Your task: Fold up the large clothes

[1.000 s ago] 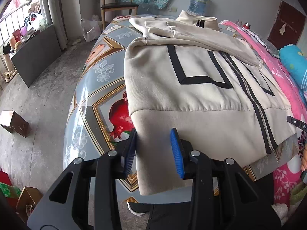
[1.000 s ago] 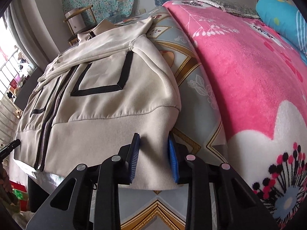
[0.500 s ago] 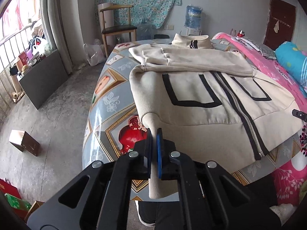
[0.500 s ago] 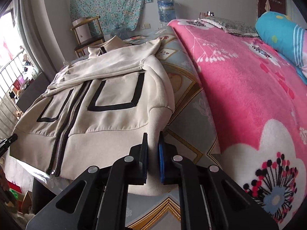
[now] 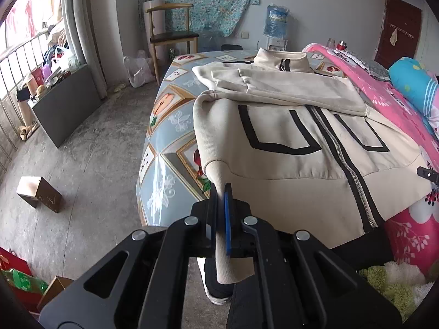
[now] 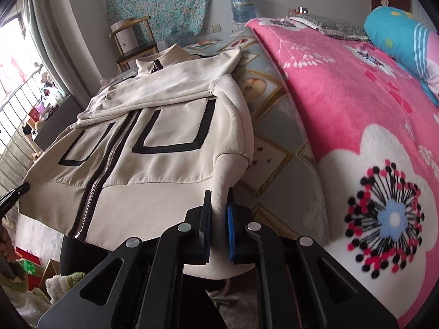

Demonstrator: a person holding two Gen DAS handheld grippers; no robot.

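A cream zip jacket (image 5: 301,137) lies flat on the bed (image 5: 164,126), collar at the far end, its long axis running away from the left tool (image 5: 221,205) and right tool (image 6: 219,208), each clamped on one near hem corner.

Readable text: none in either view | water bottle (image 5: 276,20): label showed only blurred marks, not legible | jacket (image 5: 301,148): black outline shapes, no letters | patterned bed cover (image 5: 167,148): fruit and flower pictures, no words | pink blanket (image 6: 356,115): flowers only
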